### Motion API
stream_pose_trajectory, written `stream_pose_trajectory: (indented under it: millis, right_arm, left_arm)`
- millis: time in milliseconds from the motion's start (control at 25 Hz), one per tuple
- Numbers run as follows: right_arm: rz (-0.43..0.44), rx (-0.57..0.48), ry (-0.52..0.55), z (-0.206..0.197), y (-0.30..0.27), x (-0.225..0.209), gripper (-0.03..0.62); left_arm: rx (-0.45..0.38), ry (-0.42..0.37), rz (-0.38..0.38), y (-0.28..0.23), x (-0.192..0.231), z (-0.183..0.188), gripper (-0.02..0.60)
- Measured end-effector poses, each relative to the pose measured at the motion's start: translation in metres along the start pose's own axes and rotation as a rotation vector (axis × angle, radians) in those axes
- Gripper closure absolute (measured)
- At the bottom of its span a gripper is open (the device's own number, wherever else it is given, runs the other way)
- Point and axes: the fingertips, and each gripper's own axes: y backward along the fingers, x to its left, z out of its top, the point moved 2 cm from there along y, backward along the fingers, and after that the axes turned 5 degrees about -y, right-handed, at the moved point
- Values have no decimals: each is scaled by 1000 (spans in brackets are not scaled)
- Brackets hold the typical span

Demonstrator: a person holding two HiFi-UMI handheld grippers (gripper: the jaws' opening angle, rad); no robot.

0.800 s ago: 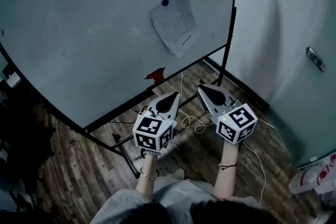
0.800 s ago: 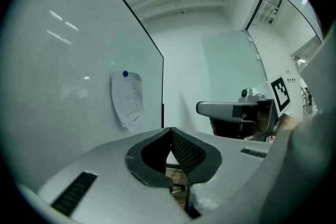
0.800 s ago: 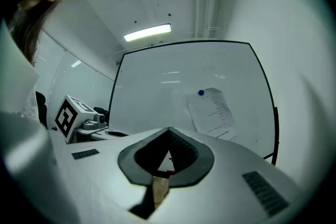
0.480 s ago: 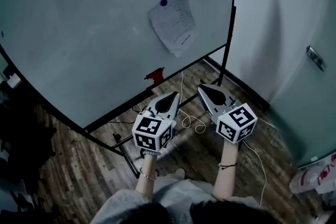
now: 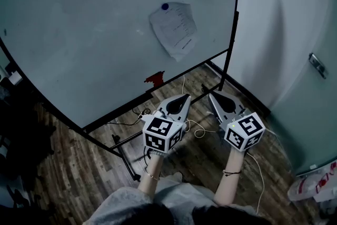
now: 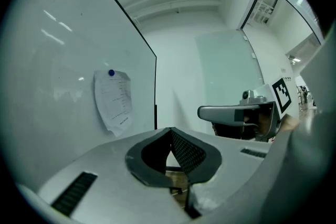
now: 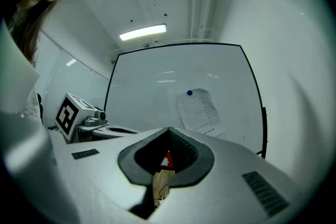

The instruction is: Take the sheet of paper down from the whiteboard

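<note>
Sheet of paper (image 5: 174, 29), one; magnet (image 5: 165, 7), one; left claw (image 5: 186, 96), right claw (image 5: 212, 95), closed

my head camera looks from above, steeply down onto my left gripper (image 5: 184, 98) and right gripper (image 5: 212, 96), the wooden floor (image 5: 79, 166) and the whiteboard (image 5: 79, 45) ahead. each gripper camera rides low behind its own jaws (very near them) and looks level: the left one sees the board slantwise on its left, the right one faces it more squarely. all three share the sheet of paper (image 5: 174, 29), and each gripper view catches the other gripper.
</note>
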Motion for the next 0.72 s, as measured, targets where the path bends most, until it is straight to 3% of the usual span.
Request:
stream_pose_trajectory:
  millis: [400,720]
  right_arm:
    - [-55,-18,-30,-1,19,-37,594]
    - [-58,-28,-49,-9,-12,-66,594]
  left_arm:
    - [-29,-2,-18,-29,-15,3,575]
    - [-54,7,-8,-59,13,3,575]
